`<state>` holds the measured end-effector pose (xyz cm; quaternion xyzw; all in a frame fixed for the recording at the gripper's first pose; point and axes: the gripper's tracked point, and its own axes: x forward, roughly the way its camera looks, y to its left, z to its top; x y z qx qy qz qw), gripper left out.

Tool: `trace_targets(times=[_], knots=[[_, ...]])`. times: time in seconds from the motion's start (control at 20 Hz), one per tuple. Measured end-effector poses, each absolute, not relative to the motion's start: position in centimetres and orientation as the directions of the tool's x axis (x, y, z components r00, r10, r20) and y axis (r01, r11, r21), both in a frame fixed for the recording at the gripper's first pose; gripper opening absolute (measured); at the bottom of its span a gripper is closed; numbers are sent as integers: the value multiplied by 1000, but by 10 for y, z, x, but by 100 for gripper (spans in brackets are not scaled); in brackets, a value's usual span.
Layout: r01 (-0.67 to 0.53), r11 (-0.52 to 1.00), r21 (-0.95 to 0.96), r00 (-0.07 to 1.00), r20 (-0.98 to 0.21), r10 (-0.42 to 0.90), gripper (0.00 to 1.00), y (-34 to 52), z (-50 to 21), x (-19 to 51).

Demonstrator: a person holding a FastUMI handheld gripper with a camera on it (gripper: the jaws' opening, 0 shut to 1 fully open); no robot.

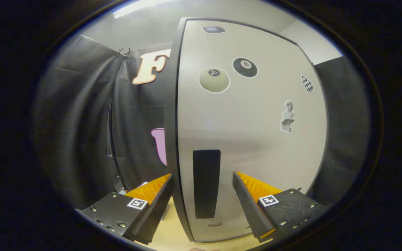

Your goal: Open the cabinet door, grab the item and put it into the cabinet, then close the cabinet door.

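We hold the gripper [202, 183] open, its fingers spread either side of the tall black rectangular handle [206, 183] on the closed pale grey sticker-covered cabinet door [250, 139].

on the one cabinet door [250, 139]: one dark handle [206, 183], two billiard-ball stickers [245, 67], one checkered sticker [306, 84], one bust sticker [287, 116]; one gripper [202, 184], fingers spread apart.

The cabinet door [253, 139] carries a black billiard-ball sticker [245, 67] with the numeral 8 in its white circle. Beside it, a pale ball sticker [214, 80] bears a small dark mark, possibly a numeral, too blurred to read.
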<state>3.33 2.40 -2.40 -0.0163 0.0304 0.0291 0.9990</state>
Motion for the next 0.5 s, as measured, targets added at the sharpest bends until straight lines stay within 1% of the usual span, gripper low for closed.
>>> trace_targets(times=[0.1, 0.3, 0.35, 0.5], knots=[[-68, 996, -52, 997, -43, 65, 97, 23, -21, 33], [-88, 996, -35, 995, -42, 86, 98, 26, -23, 36], [-115, 993, -12, 992, -57, 114, 94, 32, -26, 35], [-123, 992, -7, 991, -61, 122, 83, 34, -26, 34]])
